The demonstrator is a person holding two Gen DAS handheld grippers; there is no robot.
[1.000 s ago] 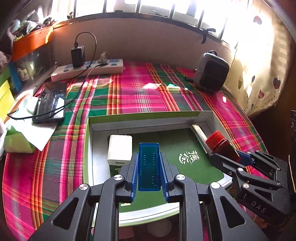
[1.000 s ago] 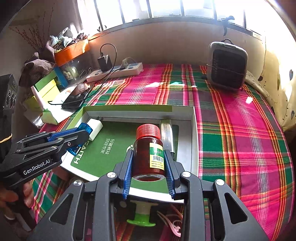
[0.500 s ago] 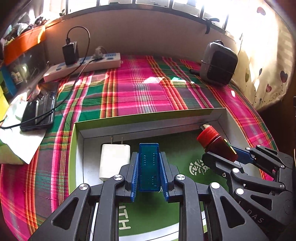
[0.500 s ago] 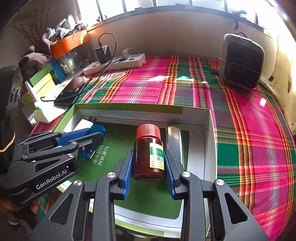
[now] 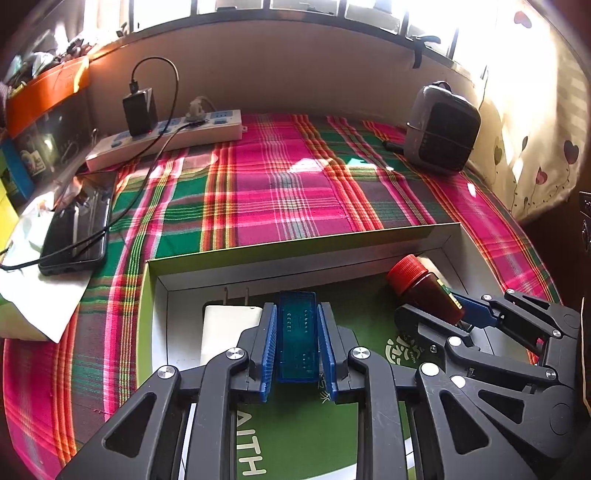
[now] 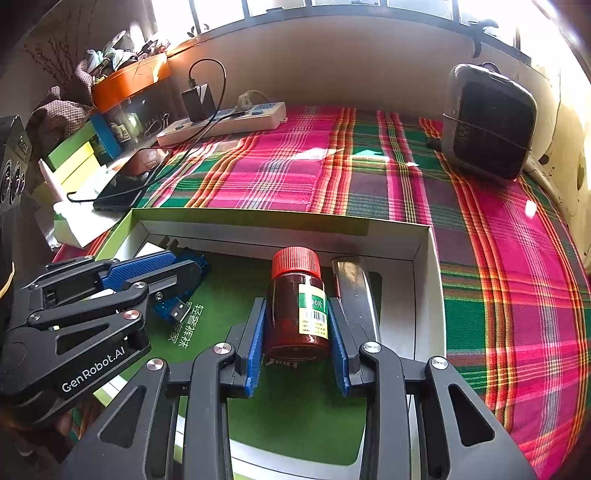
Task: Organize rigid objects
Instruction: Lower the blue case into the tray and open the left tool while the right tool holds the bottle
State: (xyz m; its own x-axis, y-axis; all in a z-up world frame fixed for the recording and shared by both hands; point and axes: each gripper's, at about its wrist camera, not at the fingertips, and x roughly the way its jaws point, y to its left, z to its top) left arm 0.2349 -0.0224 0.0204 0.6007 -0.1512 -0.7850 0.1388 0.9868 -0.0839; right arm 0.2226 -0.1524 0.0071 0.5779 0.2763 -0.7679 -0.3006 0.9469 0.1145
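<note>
Closer now, box fills plaid cloth below sunlit window.

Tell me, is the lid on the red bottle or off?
On. The red cap sits on top of the brown bottle, held by the right gripper.

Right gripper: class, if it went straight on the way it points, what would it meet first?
Probably the box's green floor, then its far wall; the right gripper holds the bottle. Depth is unclear.
</note>
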